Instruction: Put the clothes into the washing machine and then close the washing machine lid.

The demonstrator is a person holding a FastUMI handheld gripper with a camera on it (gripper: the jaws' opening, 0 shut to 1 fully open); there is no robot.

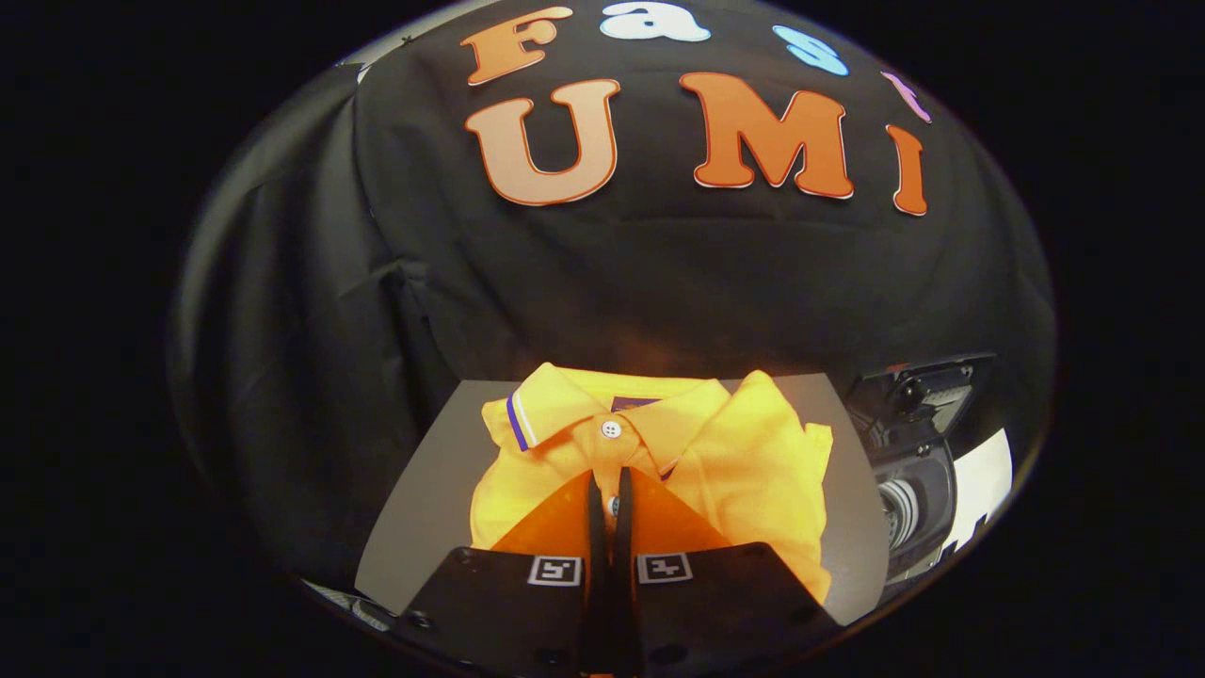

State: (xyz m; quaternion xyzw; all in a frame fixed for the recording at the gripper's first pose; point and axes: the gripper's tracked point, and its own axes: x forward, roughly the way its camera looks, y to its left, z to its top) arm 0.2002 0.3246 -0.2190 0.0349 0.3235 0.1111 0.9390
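A folded orange polo shirt (744, 452) lies on a grey table top (424, 490), its collar with a blue-and-white stripe turned toward the booth wall. My gripper (610, 482) hangs over the shirt's button placket, just below the collar, with its fingers drawn together. Only a thin slit shows between them, and a white button sits in that slit. The cloth lies flat and unlifted. To the right of the table stands the washing machine (918, 471) with its lid (932, 381) raised and the drum opening (899, 513) showing.
Black cloth walls close off the booth behind and to the left of the table. A white patch (979, 480) shows beyond the washing machine on the right. Bare grey table runs along both sides of the shirt.
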